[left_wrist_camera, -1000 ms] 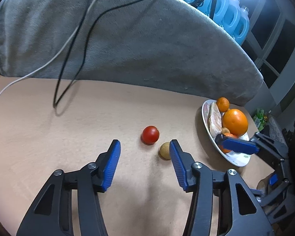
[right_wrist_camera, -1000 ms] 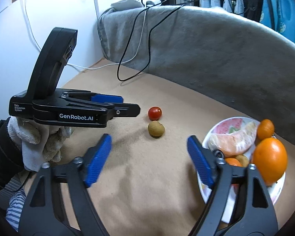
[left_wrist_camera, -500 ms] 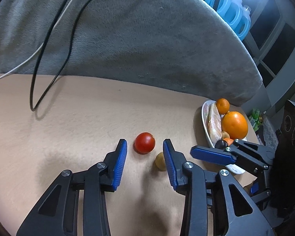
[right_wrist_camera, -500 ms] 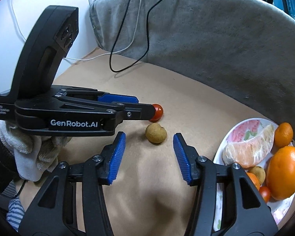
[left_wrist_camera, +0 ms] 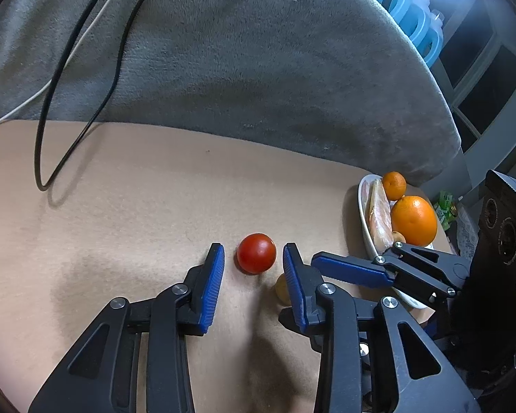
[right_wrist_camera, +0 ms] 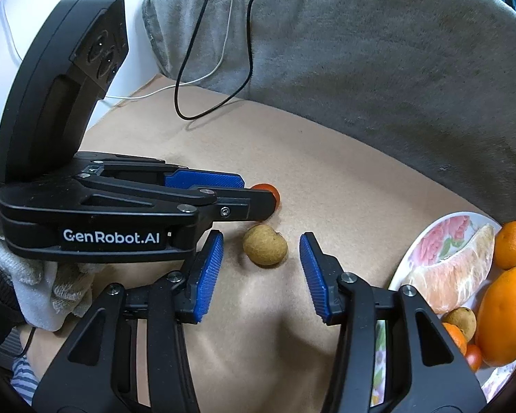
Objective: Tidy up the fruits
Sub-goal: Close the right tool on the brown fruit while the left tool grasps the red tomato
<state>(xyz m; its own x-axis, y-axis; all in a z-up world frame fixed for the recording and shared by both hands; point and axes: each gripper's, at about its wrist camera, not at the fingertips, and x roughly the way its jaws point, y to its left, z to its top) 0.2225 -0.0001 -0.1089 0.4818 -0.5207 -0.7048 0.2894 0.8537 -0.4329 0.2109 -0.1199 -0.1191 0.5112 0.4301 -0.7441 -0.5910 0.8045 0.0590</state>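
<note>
A red tomato (left_wrist_camera: 256, 253) lies on the tan table between the blue fingertips of my left gripper (left_wrist_camera: 254, 251). Its jaws are closing, with a small gap still showing on each side. Just right of it a brown longan (left_wrist_camera: 281, 289) is half hidden behind the right finger. In the right wrist view the longan (right_wrist_camera: 265, 249) lies between the tips of my right gripper (right_wrist_camera: 261, 241), whose jaws are also closing and do not touch it. The left gripper (right_wrist_camera: 258, 194) reaches in from the left over the tomato (right_wrist_camera: 270, 192). A flowered plate (right_wrist_camera: 440, 230) stands at the right.
The plate holds a large orange (right_wrist_camera: 505, 313), a mandarin (right_wrist_camera: 511, 244), a peeled citrus segment (right_wrist_camera: 454, 275) and smaller fruits. A grey blanket (left_wrist_camera: 258, 69) rises behind the table, with a black cable (left_wrist_camera: 44, 137) looping down. A gloved hand (right_wrist_camera: 44, 292) holds the left gripper.
Both grippers came forward and down and their jaws narrowed. The left now flanks the tomato, the right the longan. Neither fruit has moved.
</note>
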